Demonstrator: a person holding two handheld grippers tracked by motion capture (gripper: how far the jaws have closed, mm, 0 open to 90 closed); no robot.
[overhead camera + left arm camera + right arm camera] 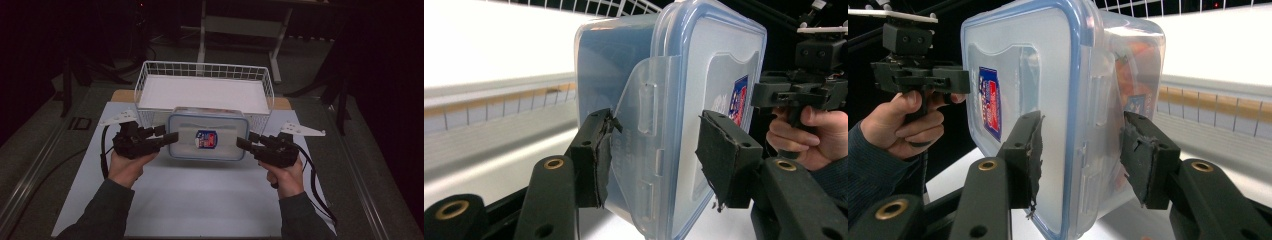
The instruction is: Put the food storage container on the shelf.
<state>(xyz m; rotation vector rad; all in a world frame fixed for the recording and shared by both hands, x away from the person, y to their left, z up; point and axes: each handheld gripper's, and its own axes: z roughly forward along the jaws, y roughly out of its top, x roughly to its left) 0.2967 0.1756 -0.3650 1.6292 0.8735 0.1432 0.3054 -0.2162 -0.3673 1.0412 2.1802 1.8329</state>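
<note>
Up close, the clear plastic food container [207,140] carries a red-and-blue label [205,139] on its blue-rimmed lid; the print on that label is too small and blurred to read, and no brand can be made out in either gripper view. The container hangs above the white sheet on the table [200,200], just in front of the white wire basket [205,70], with a tool at each short end.

The left tool [171,138] is clamped on the container's left end: in the left gripper view one pad [600,160] presses the base side beside the clear locking flap, the other sits against the lid face. The right tool [243,144] grips the opposite end the same way, its pads [1029,157] closed across the rim, one on the lid and one on the base side.

Something orange shows through the wall in the right gripper view, but what it is cannot be told through the cloudy plastic. Beyond the table the room is dark, with only a pale frame [240,25] faintly visible. Both forearms are cut off by the bottom edge of the high view.
</note>
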